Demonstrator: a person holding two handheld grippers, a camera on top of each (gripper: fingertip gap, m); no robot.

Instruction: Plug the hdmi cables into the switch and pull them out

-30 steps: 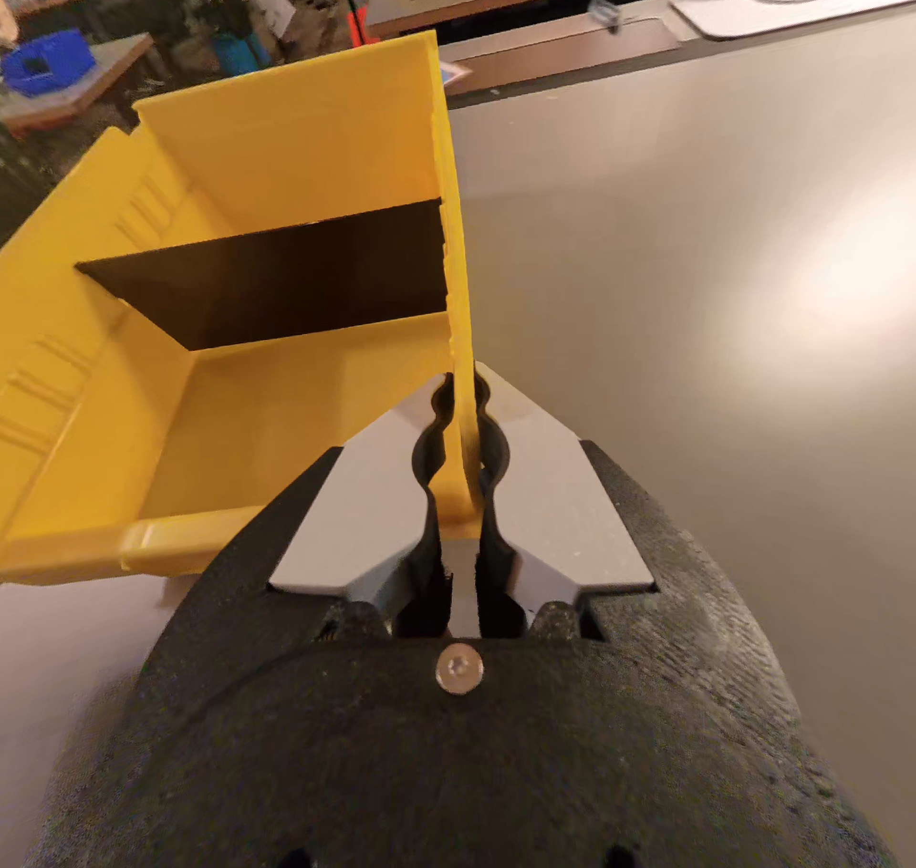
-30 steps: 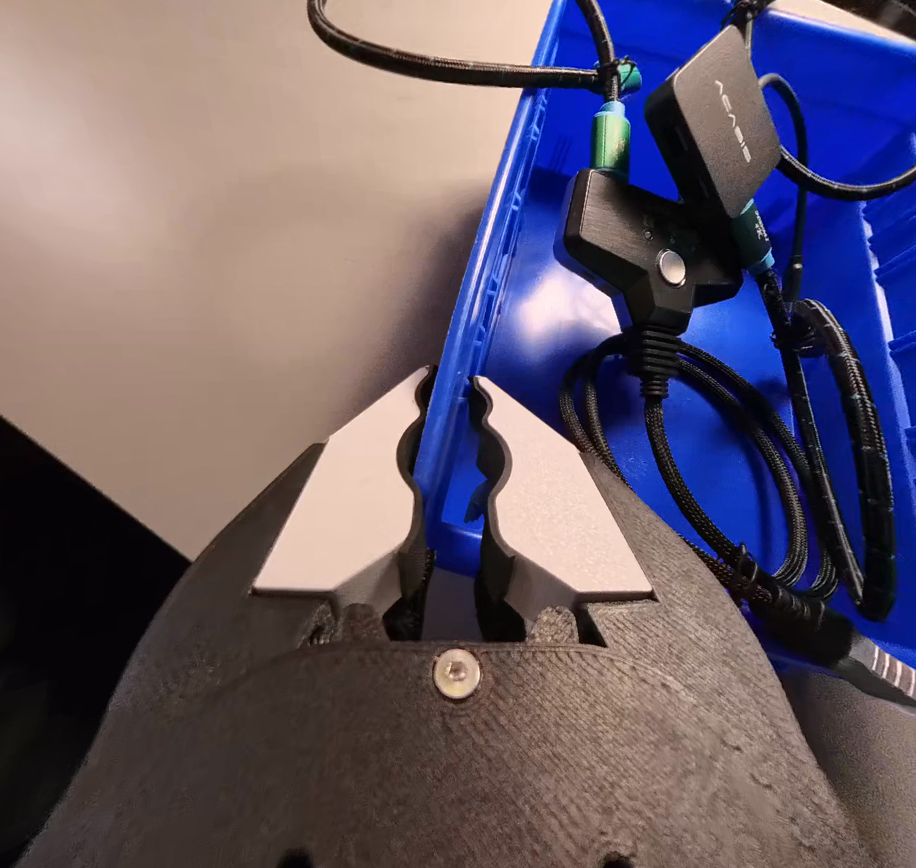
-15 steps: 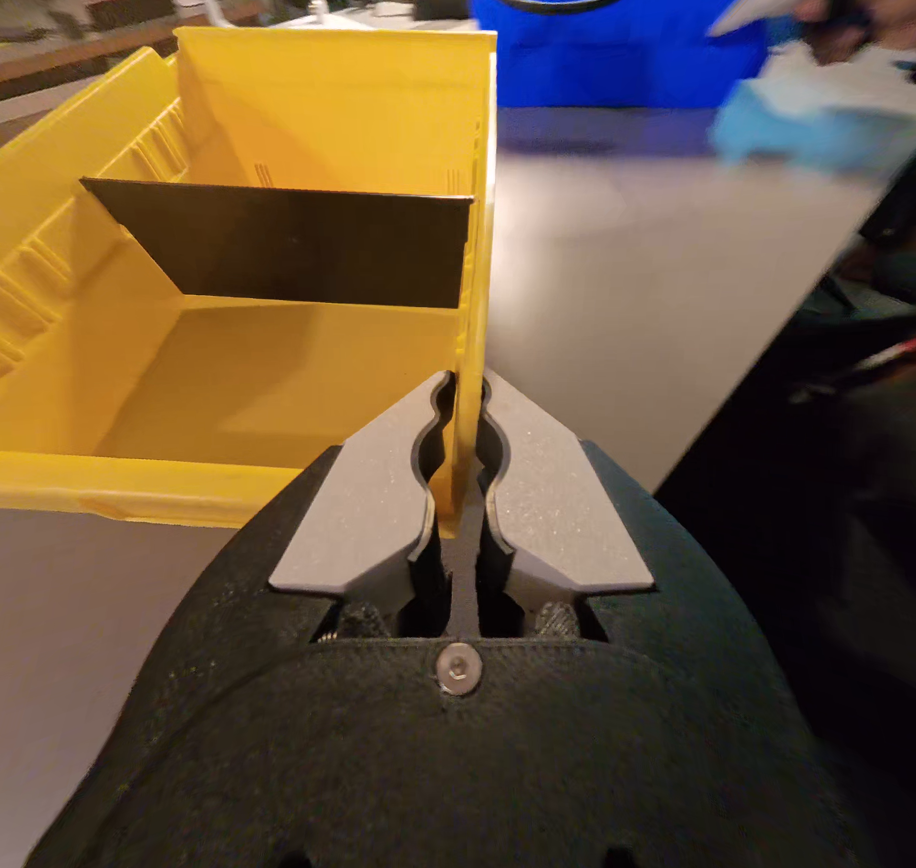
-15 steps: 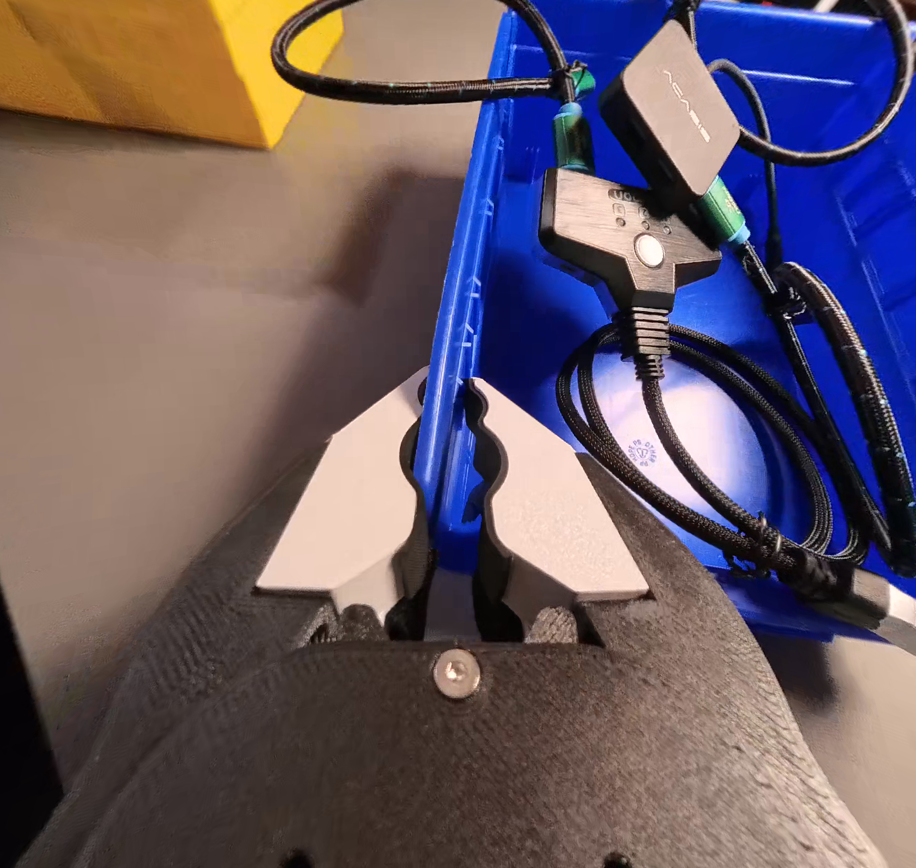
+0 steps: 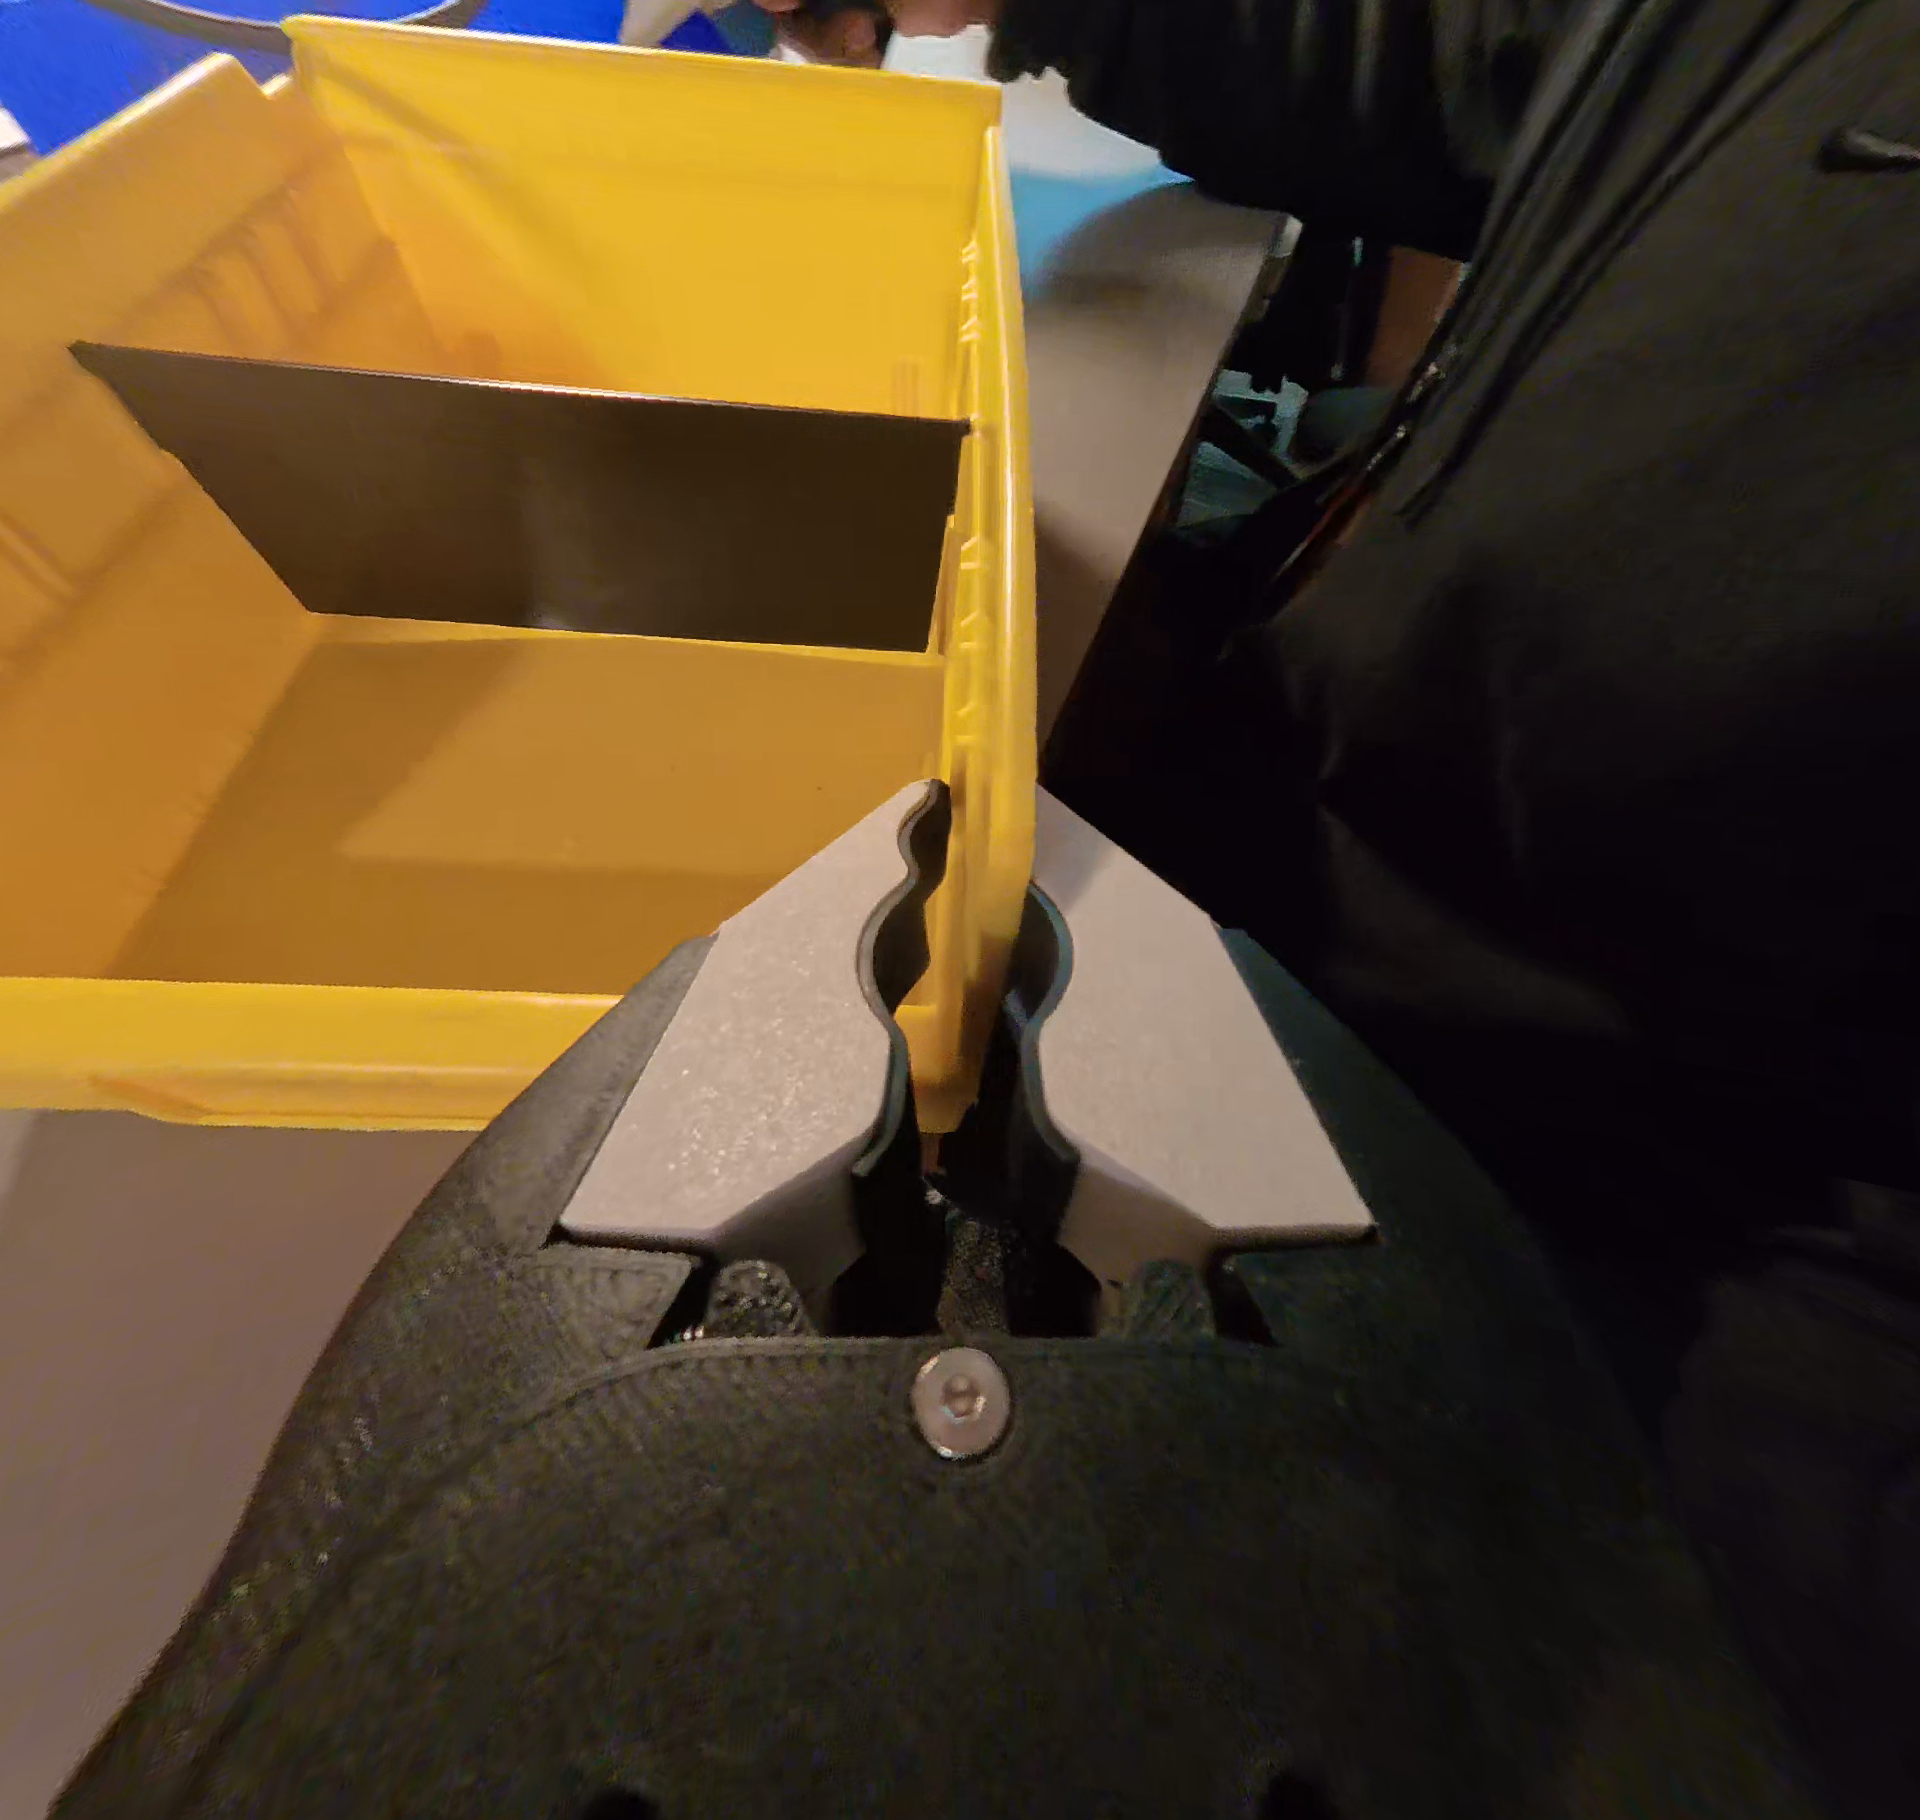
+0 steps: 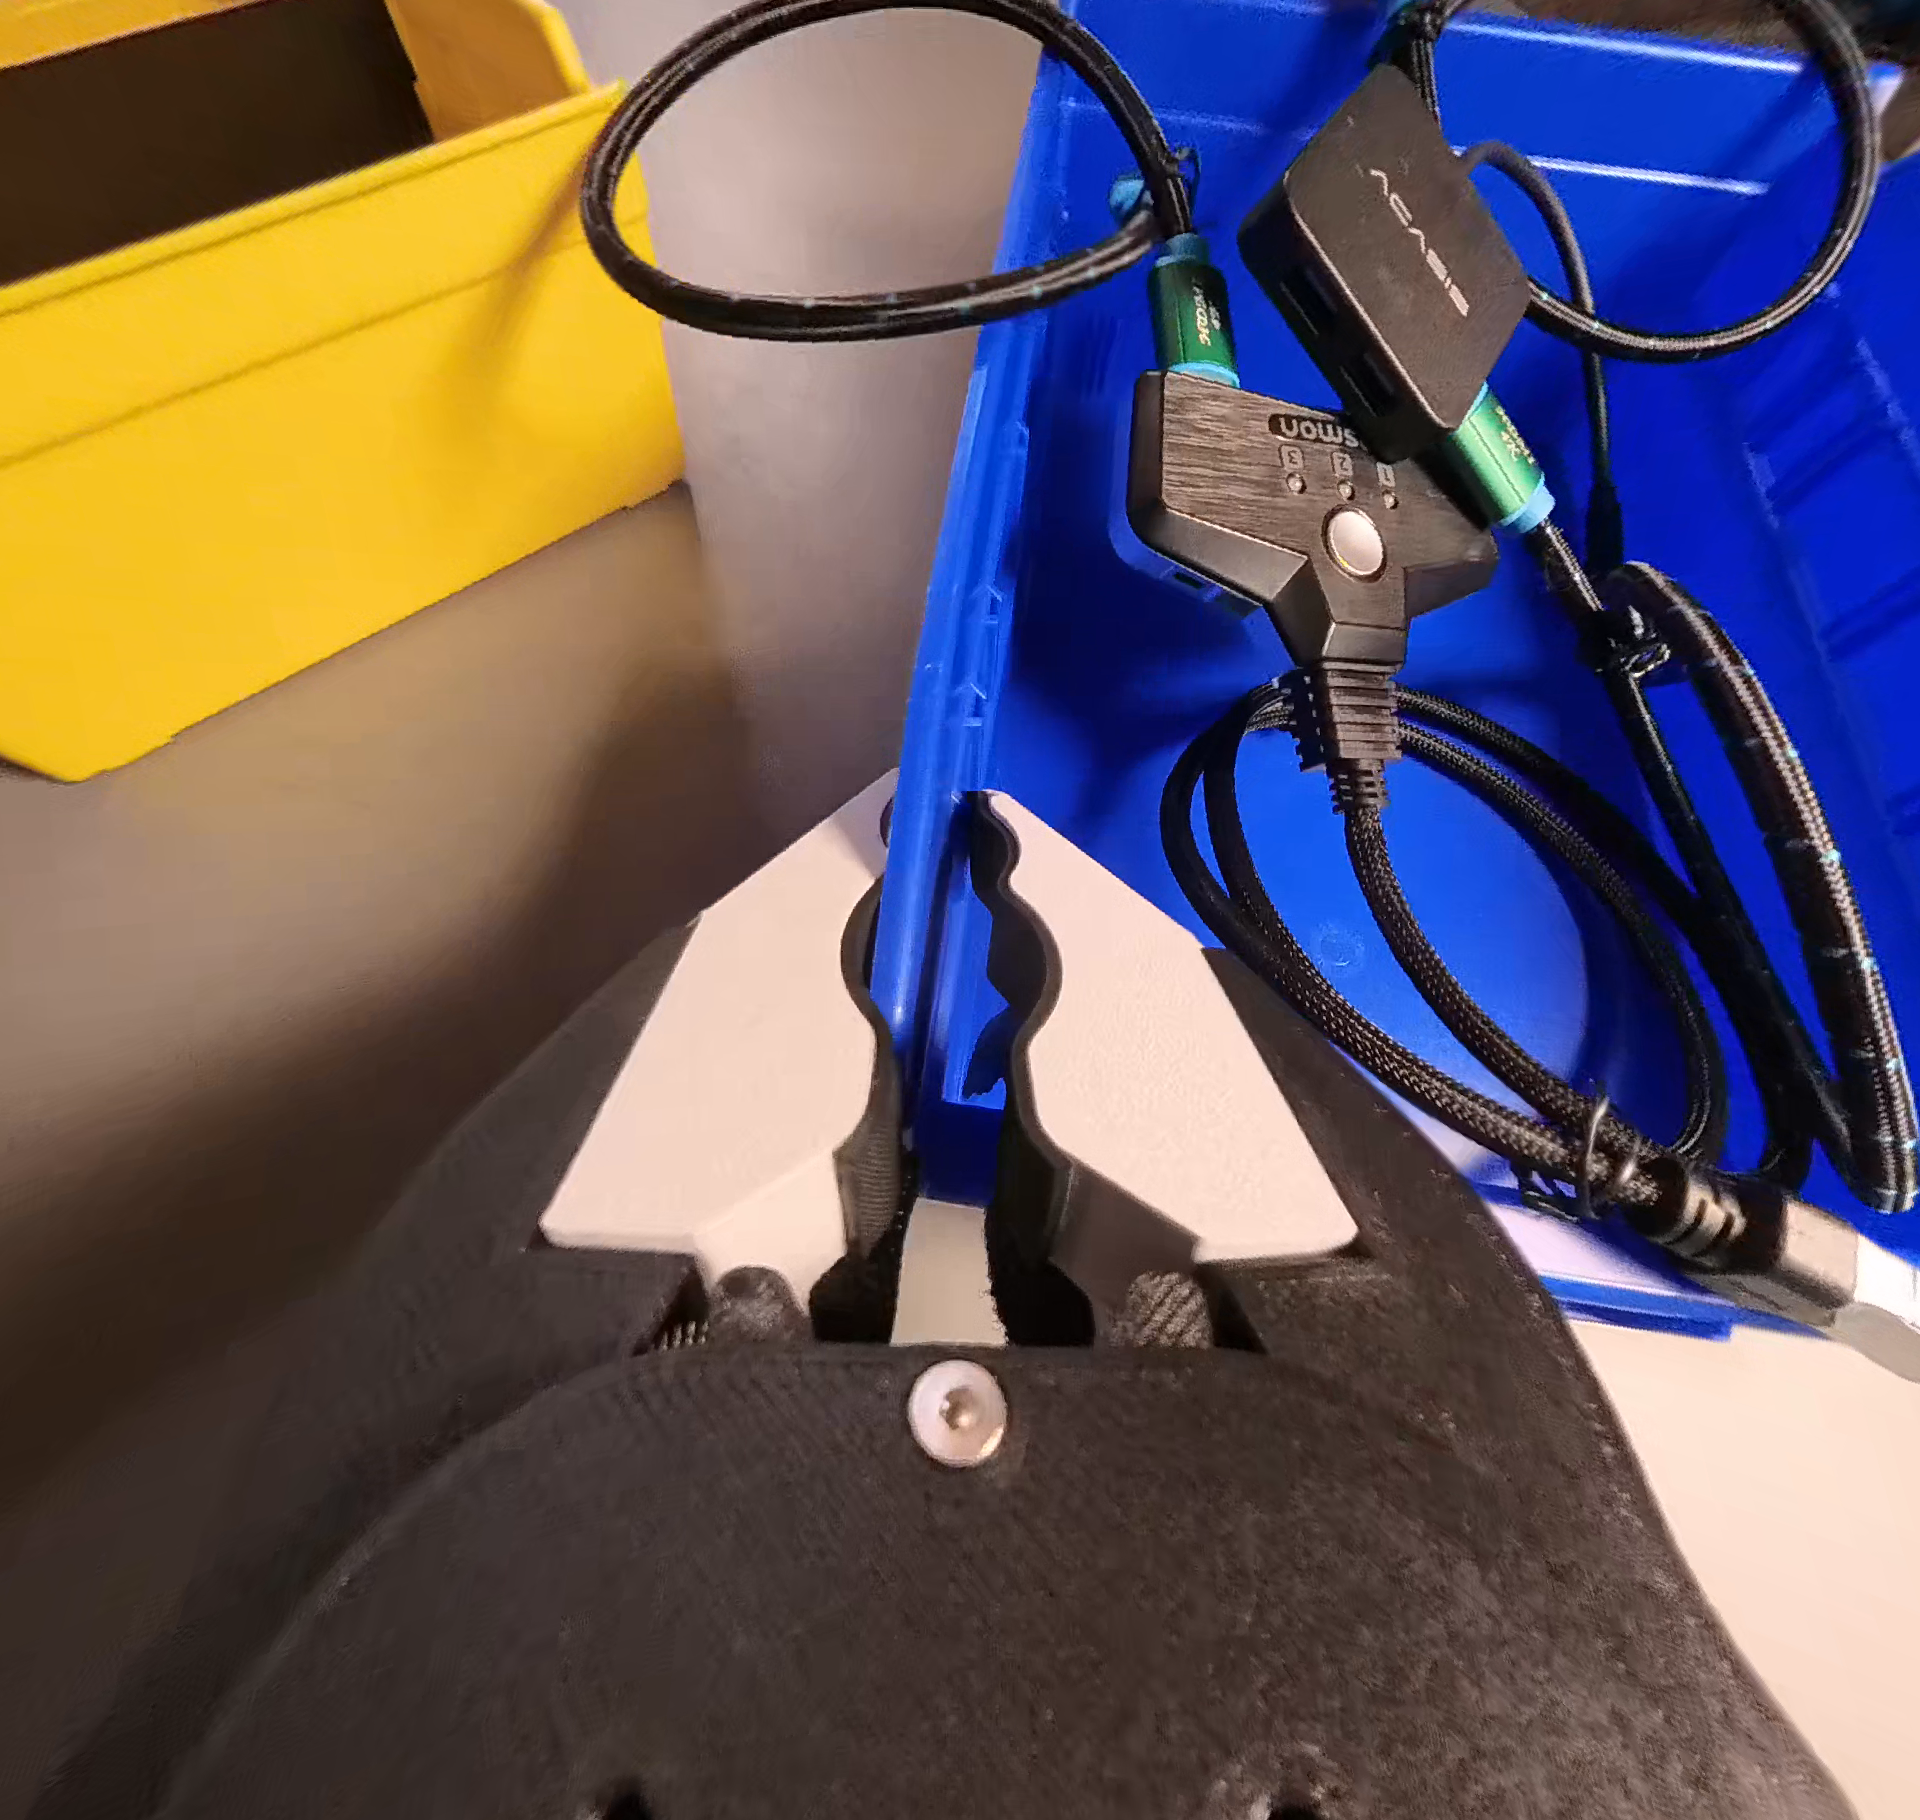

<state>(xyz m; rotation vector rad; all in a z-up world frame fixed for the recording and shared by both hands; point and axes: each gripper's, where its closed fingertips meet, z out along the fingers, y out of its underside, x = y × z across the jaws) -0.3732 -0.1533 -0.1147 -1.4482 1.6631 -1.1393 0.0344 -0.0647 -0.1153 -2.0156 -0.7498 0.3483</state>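
Jaws clamped both sides — left gripper (image 5: pixel 971 949) on yellow bin (image 5: pixel 992 482) right wall, right gripper (image 6: pixel 930 981) on blue bin (image 6: pixel 935 731) left wall — HDMI switch (image 6: pixel 1278 523) inside, ahead-right.

The yellow bin (image 6: pixel 312 399) has come in close beside the blue bin (image 6: pixel 1039 523), off to the right gripper's (image 6: pixel 935 814) left; both bins have swung round on the bench (image 6: pixel 364 887).
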